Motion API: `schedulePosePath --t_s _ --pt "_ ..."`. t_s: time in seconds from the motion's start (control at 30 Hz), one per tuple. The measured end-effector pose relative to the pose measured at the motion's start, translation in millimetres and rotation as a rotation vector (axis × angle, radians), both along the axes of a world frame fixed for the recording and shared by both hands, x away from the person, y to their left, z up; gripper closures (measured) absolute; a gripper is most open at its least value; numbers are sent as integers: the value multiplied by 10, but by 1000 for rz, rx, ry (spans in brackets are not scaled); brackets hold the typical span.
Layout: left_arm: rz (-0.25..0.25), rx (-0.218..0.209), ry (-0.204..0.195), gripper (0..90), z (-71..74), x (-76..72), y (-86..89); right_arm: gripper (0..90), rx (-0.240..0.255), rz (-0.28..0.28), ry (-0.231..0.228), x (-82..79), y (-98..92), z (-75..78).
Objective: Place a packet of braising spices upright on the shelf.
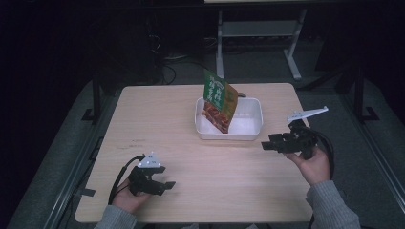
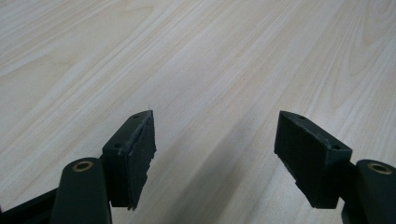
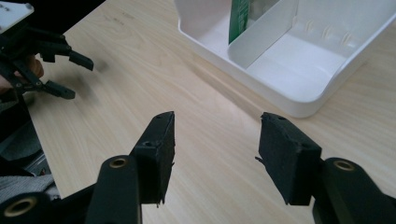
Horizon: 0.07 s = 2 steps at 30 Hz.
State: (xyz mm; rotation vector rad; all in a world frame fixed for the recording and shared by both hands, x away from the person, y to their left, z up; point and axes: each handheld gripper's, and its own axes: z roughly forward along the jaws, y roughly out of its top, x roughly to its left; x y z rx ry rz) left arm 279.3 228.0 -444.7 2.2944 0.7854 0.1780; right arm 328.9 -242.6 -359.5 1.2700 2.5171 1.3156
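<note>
Right tool (image 1: 265,144) released, empty, beside white bin (image 1: 253,131); left tool (image 1: 168,185) released on table (image 1: 157,109). Risk: upright snack pouch (image 1: 218,101) topples if bin gets nudged.

A pale wooden table (image 1: 157,119) carried the lot. Directly on it sat one white divided tray (image 1: 253,131), towards the far edge.

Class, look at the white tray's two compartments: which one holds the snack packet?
The left compartment of the white tray holds the green-and-orange snack packet, leaning upright; the right compartment beyond the divider is bare.
</note>
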Motion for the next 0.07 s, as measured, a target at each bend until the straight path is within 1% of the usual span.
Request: schedulePosePath --t_s 0.07 --pt "0 -1 1 284 -1 1 -1 433 2 -4 -7 -79 -19 -45"
